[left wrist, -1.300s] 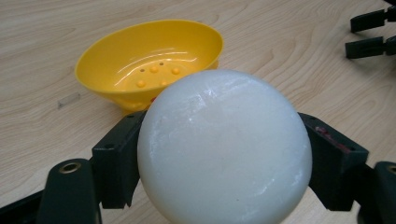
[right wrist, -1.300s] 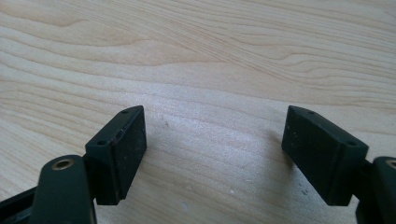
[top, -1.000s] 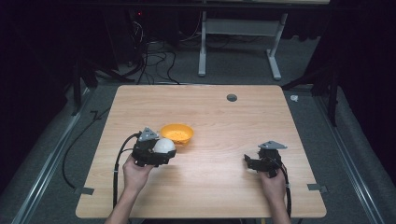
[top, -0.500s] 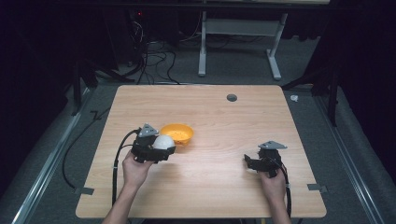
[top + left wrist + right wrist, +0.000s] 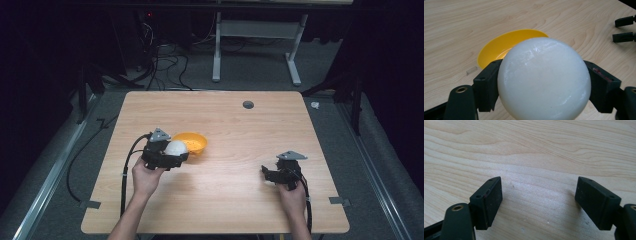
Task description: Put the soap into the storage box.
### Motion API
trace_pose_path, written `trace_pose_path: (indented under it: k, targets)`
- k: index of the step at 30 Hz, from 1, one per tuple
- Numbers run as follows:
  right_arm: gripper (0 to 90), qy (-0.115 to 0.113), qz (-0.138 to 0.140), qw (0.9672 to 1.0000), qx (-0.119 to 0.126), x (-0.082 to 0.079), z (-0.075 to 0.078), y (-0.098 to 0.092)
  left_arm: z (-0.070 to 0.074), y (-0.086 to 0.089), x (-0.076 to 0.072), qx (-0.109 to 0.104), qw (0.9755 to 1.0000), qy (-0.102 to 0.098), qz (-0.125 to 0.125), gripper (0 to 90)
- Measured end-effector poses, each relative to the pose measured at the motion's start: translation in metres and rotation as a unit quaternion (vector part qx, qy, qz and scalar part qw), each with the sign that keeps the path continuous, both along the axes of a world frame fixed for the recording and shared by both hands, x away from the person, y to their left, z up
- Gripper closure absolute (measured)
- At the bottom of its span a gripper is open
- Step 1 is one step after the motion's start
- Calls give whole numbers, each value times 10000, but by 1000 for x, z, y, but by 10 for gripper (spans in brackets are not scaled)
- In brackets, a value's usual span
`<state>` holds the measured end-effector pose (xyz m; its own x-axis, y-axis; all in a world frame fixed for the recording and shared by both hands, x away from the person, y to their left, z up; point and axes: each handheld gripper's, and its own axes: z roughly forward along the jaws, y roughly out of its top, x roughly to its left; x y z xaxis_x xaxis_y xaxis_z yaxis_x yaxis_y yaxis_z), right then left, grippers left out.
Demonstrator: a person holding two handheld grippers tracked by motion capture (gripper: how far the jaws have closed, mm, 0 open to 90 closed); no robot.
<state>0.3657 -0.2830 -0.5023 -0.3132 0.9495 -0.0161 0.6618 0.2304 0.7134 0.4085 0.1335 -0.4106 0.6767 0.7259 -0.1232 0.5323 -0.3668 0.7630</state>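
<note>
Left gripper (image 5: 172, 156): my fingers (image 5: 487, 82) are clenched on the white ball (image 5: 544, 80), one pad on each flank, with the ball bulging above and ahead of them. Just beyond the fingertips lies the yellow bowl (image 5: 499, 46), its near rim touching or almost under the ball's far side; I cannot tell which. As I judge it, the pick-up is done; what is left is carrying the ball over the bowl's hollow and letting go. The ball is a smooth, faintly scuffed, matte sphere of waxy look; the bowl is shallow, round and glossy. Right gripper (image 5: 270, 175): its fingers (image 5: 487, 200) stand spread and empty, with bare pale wood-grain table (image 5: 536, 150) between and ahead of them.
</note>
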Motion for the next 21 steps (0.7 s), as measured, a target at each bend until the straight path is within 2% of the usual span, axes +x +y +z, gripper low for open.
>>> trace_pose_path:
  k: [21]
  targets:
    - [228,0,1,10000,4,0,0,0,6,-15,14,202,9997,-47,-92,241]
